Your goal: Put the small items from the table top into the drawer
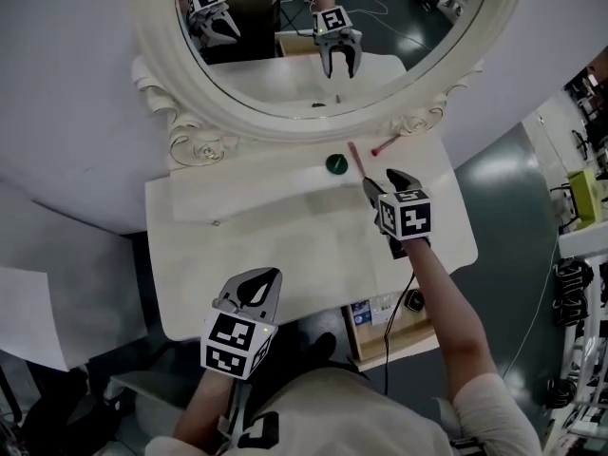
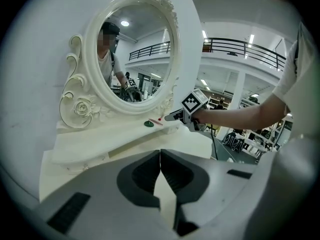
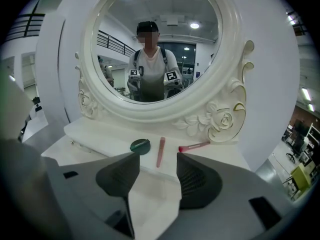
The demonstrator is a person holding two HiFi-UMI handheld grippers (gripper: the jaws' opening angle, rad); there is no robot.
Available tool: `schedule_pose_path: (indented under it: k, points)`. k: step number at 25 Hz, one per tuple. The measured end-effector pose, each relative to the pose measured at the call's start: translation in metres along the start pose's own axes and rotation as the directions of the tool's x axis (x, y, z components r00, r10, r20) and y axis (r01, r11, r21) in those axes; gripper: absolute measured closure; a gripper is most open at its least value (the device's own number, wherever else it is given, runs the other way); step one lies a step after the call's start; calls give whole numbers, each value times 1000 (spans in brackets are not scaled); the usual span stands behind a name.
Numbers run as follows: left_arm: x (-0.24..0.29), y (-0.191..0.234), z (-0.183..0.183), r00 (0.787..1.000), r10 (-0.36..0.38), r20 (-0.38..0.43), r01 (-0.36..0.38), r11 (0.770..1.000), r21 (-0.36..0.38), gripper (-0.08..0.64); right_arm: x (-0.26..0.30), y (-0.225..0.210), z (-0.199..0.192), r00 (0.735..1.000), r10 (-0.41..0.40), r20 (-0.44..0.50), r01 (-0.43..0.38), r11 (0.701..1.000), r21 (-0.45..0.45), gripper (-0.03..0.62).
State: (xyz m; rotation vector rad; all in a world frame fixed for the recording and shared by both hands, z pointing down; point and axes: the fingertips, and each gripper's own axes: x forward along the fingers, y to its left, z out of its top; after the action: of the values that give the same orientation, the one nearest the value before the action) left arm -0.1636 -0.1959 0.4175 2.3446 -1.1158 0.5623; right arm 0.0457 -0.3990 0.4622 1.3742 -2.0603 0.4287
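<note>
Shelf space at the back of the white dressing table (image 1: 285, 245) carries the three small items, side by side under the ornate oval mirror (image 1: 323, 36): a dark green disc (image 3: 140, 145) on the left, a pink tube (image 3: 161, 151) lying lengthwise in the middle, and a red-tipped stick (image 3: 194, 146) on the right, angled toward the carved rose of the frame. All three rest on the table top, none of them in a drawer. A narrow drawer front with a small knob (image 1: 216, 222) sits flush in the raised shelf, to the left of the items. Below the table's front right edge a wooden compartment (image 1: 399, 329) shows, holding a blue-and-white packet (image 1: 366, 312) and a dark round thing (image 1: 413, 300) — whether it is a pulled-out drawer cannot be told. The right gripper (image 1: 380, 180) is held over the right part of the table with its jaws spread wide and nothing between them, aimed at the pink tube, which lies just beyond their tips. The left gripper (image 1: 258, 283) hangs at the front edge of the table, jaws pressed together and empty. A pale mark on the green disc is too small to read — the only other print is the black-and-white squares on the gripper cubes.
</note>
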Motion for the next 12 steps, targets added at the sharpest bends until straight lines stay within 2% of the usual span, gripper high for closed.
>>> schedule_pose_path:
  k: [5, 12]
  points:
    - [2, 11, -2, 1000, 10, -3, -10, 1000, -17, 505, 26, 2, -2, 999, -9, -42, 8, 999, -39, 345]
    - [4, 16, -8, 1000, 13, -20, -14, 999, -38, 505, 53, -8, -4, 998, -19, -63, 18, 1000, -15, 345]
